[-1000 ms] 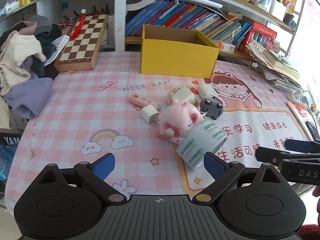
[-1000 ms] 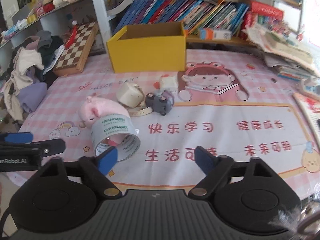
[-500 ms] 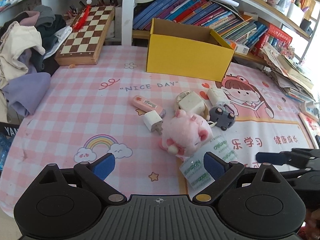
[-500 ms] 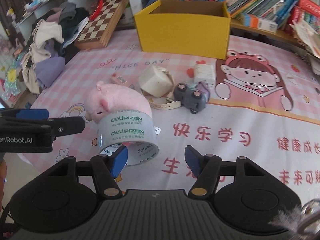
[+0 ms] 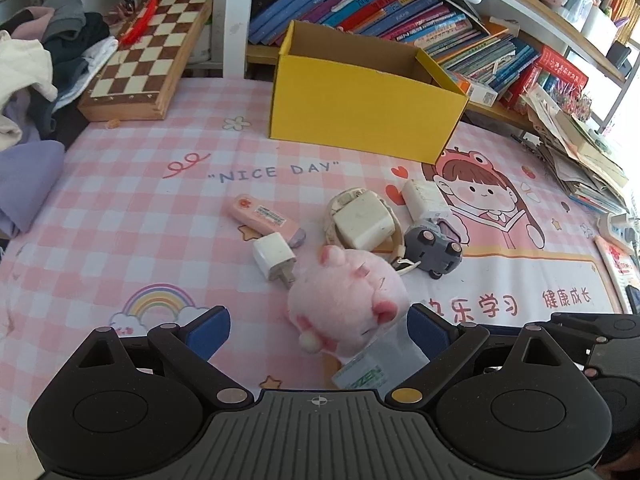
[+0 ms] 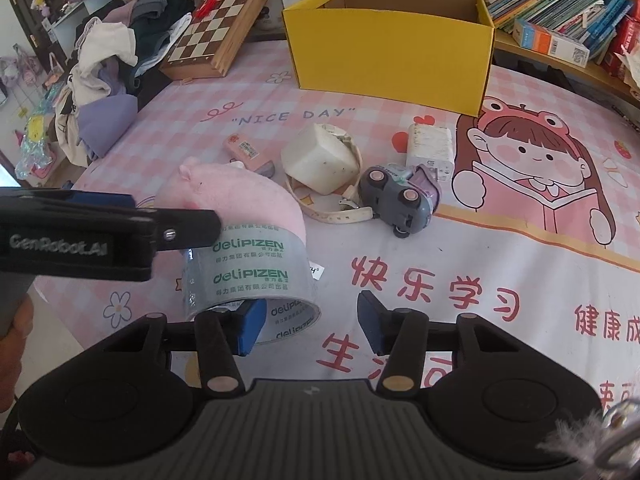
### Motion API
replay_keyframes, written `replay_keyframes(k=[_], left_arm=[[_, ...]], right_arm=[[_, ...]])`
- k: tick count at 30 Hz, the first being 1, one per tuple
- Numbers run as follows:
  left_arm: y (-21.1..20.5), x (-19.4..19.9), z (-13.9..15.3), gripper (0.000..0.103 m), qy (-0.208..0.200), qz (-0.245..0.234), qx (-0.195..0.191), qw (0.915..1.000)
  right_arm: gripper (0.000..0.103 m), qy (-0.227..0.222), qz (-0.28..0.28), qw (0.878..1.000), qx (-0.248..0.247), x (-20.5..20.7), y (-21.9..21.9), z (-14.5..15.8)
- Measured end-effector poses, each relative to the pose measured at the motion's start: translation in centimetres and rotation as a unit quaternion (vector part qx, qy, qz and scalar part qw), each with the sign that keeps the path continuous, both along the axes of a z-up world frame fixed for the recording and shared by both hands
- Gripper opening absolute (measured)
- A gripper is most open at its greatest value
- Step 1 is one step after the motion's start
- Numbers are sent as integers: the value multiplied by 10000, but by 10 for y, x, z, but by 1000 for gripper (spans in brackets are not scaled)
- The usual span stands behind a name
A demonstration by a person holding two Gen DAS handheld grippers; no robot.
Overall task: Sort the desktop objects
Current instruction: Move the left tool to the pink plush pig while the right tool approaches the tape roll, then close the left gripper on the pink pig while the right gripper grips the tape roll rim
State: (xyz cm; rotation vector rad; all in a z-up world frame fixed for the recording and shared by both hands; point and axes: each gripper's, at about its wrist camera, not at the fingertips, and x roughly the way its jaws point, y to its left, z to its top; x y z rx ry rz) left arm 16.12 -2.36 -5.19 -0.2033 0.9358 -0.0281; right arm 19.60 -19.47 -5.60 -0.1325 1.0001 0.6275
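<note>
Black gripper [image 6: 310,320] bodies, blue pads [image 6: 250,326], ribbed grey housing, "GenRobot.AI" lettering

A home study corner, likely a child's: a counter [image 5: 120,208] under a pink cartoon cloth, crammed bookshelves [image 5: 400,12] along its far edge, a chessboard [image 5: 152,60] and heaped clothes [image 5: 36,64] at its far left corner.

Left wrist view: mounted behind own gripper fingers, angled steeply down, facing far edge of table [image 5: 120,184] toward yellow box [image 5: 360,120] and bookshelf [image 5: 400,12]; close over pink plush [image 5: 348,308]. Right wrist view: same downward tilt, from near edge further right, close over tape roll [image 6: 252,276]. Shared: plush, tape roll, toy car [image 6: 400,200], yellow box, chessboard [image 6: 216,36]. Left gripper [image 6: 100,232] crossing left edge of right view.
</note>
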Motion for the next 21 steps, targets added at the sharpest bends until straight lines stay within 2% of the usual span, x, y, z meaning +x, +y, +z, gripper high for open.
replay_keyframes(k=[6, 10, 15, 17, 21], left_arm=[[5, 10, -6, 96, 121, 159, -646, 9977], [9, 16, -14, 91, 282, 372, -936, 9945], [5, 22, -21, 90, 309, 380, -1049, 9933], [2, 25, -22, 89, 296, 343, -1071, 9932], [0, 29, -24, 83, 282, 309, -1216, 9917]], right_arm=[[42, -5, 151, 9999, -10, 2, 0, -2], [34, 41, 206, 9998, 2, 4, 0, -6], [23, 98, 195, 9997, 95, 7, -3, -9], [13, 119, 183, 9997, 127, 8, -5, -10], [9, 110, 144, 9997, 181, 8, -9, -10]])
